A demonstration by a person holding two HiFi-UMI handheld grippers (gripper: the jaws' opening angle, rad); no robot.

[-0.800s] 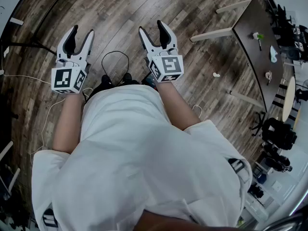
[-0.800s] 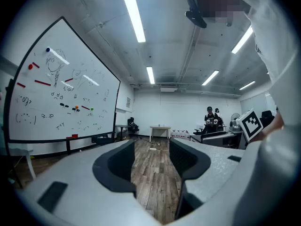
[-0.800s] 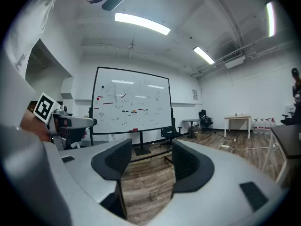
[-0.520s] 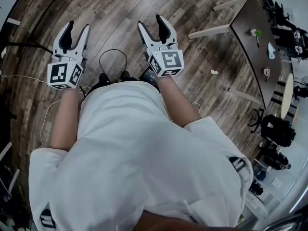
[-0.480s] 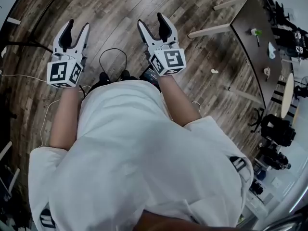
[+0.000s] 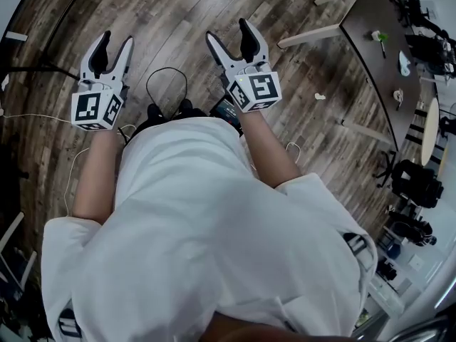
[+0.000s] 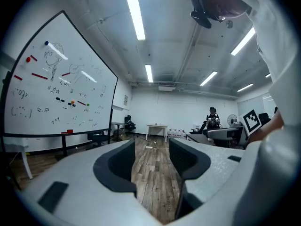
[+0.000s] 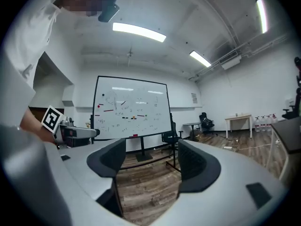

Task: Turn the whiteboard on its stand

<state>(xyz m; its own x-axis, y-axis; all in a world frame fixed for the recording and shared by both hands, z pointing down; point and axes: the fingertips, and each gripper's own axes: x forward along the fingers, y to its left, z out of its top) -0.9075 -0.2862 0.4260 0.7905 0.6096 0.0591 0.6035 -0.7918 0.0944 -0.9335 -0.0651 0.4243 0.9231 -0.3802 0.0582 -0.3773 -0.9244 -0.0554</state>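
The whiteboard (image 8: 130, 109) stands on its black stand a few steps ahead, facing me in the right gripper view, with scribbles and small magnets on it. It fills the left side of the left gripper view as a slanted whiteboard (image 7: 61, 88). My left gripper (image 6: 114, 45) (image 7: 151, 149) is held out in front of the person's body, open, with only floor between its jaws. My right gripper (image 6: 229, 35) (image 8: 151, 157) is level beside it, also open and empty. Both are well short of the board.
A dark table (image 6: 377, 27) with small items stands at the right, and black office chairs (image 6: 413, 184) sit behind it. A black cable loop (image 6: 165, 84) lies on the wooden floor ahead. A chair (image 8: 169, 138) stands by the board's stand, and a person (image 7: 212, 117) is far off.
Both grippers have drifted slightly forward in the head view, the right one also a little to the right. Their jaws stay open and empty.
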